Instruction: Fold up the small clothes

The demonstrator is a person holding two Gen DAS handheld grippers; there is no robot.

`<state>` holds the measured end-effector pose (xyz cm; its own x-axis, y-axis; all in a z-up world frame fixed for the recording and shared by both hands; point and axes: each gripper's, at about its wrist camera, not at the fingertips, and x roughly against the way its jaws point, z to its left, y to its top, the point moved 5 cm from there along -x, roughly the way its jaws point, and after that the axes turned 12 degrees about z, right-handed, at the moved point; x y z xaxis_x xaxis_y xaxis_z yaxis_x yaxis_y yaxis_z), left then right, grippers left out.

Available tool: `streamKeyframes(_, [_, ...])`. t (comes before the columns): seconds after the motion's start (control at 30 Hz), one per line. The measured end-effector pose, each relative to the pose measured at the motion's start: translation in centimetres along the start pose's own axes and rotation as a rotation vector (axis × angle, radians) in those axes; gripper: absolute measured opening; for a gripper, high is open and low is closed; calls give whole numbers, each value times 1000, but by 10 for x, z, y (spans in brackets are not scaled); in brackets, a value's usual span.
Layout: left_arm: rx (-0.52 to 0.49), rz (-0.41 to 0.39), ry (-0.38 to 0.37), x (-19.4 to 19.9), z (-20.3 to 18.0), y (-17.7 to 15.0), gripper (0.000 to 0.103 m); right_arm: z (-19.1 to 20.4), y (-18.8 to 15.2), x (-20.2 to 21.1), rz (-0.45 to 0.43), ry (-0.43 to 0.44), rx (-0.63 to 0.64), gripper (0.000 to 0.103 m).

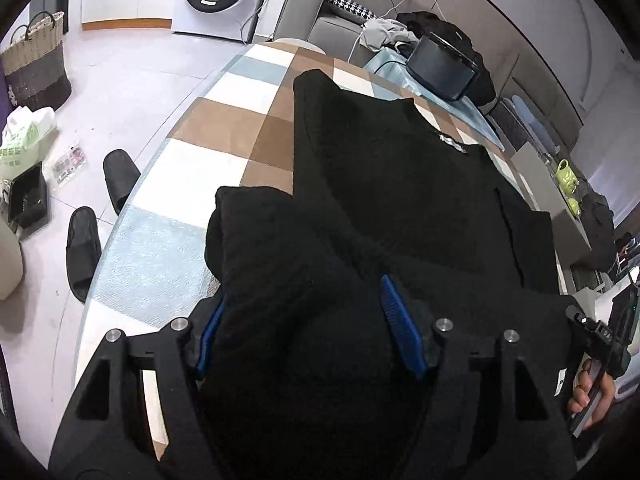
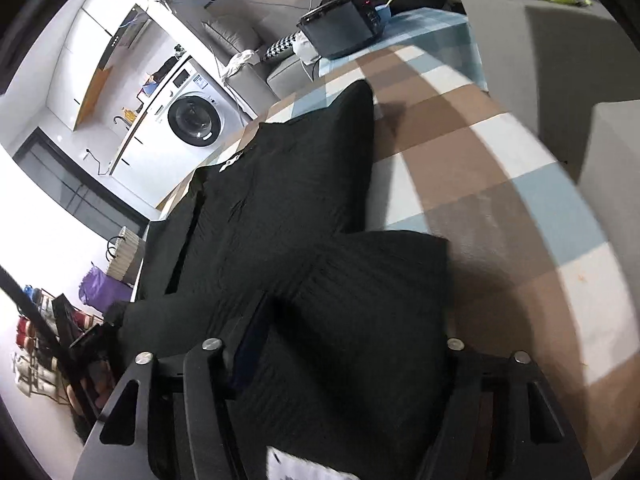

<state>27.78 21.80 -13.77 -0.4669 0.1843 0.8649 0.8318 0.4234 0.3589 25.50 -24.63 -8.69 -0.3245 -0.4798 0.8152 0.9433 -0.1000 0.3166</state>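
A black knitted garment lies spread on the checked table. Its near part is bunched up between the blue-padded fingers of my left gripper, which stands wide with cloth filling the gap. In the right wrist view the same garment runs from the table's far edge to my right gripper, whose fingers also stand apart with a thick fold between them. A white label shows at the bottom. The right fingertips are hidden by cloth.
The table's tiled cloth lies bare to the right of the garment. A black appliance sits at the far end. Slippers and a woven basket are on the floor. A washing machine stands behind.
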Motion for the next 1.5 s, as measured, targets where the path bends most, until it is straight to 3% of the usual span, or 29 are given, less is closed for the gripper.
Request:
streamKeyframes(0.1, [-31, 9, -11, -2, -5, -1, 39, 8, -1, -6, 10, -38, 43, 39])
streamKeyframes(0.13, [-51, 11, 2, -2, -8, -2, 37, 10, -2, -7, 11, -49, 56, 36])
streamKeyframes(0.23, [-63, 5, 16, 0, -8, -8, 35, 12, -2, -9, 21, -68, 93, 31])
streamKeyframes(0.7, [-75, -2, 23, 27, -2, -60, 35, 6, -18, -1, 45, -54, 104, 31])
streamKeyframes(0.8, [-69, -26, 12, 37, 3, -67, 37, 3, -20, 5, 39, -45, 100, 33])
streamKeyframes(0.87, [-40, -42, -1, 49, 9, -70, 44, -1, -16, 10, 32, -41, 82, 41])
streamKeyframes(0.97, [6, -78, -23, 70, 23, -78, 55, -6, -19, 25, 16, -34, 82, 46])
streamKeyframes(1.03, [15, -107, -11, 85, 32, -87, 67, -13, -25, 37, 0, -26, 75, 53])
streamKeyframes(1.13, [18, -109, 18, 96, 43, -105, 70, -23, -46, 53, -16, -11, 57, 54])
streamKeyframes(1.27, [51, -52, 7, 91, 54, -121, 70, -39, -73, 69, -37, -8, 31, 54])
streamKeyframes(1.5, [28, -10, 7, 76, 43, -127, 70, -30, -81, 66, -25, -5, 79, 54])
